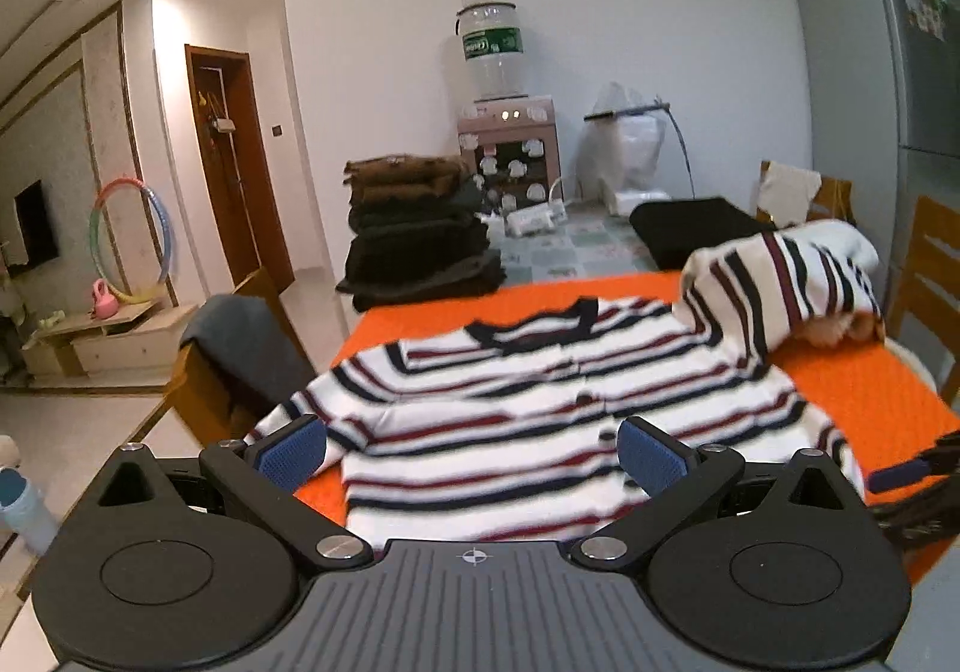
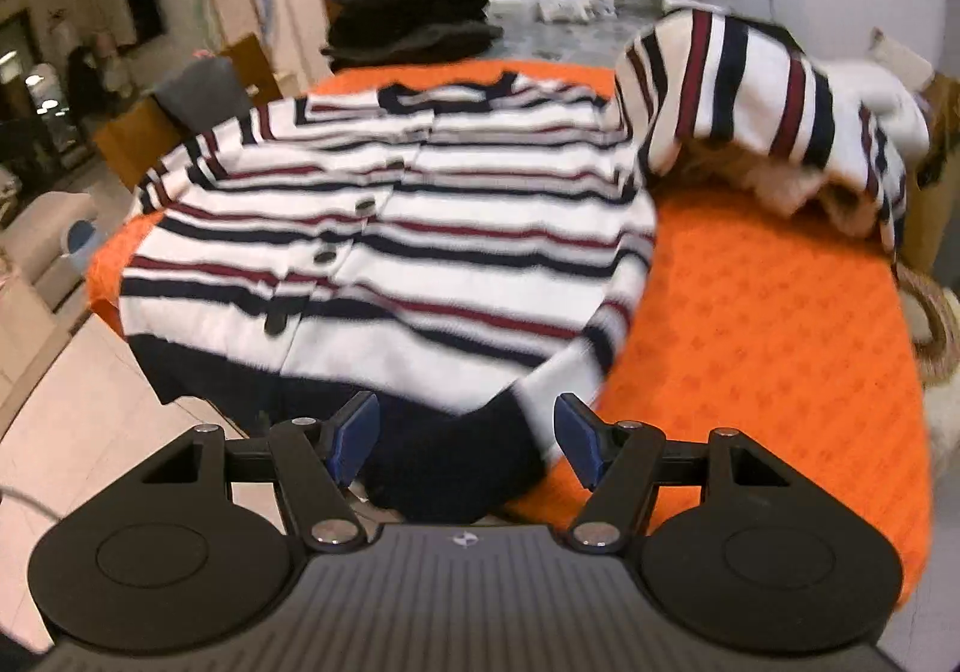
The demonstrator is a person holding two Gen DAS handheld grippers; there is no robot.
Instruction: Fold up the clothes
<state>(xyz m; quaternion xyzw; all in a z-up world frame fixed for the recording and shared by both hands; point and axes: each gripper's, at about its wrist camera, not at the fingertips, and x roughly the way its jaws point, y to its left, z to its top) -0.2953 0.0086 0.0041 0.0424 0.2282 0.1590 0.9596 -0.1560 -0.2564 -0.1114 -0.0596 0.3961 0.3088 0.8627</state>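
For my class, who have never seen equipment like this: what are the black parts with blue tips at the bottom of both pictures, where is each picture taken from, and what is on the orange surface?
Each picture comes from a wide-angle camera fixed on a hand-held claw that a person carries, one per hand. The left claw and the right claw both stand open, and neither grips anything. A white cardigan with navy and dark red stripes lies spread, buttons up, on the orange textured table cover. Its far sleeve is draped over a lumpy pile at the back. The right claw hovers by the cardigan's navy hem, the left over its middle. Behind stands a stack of dark folded clothes.
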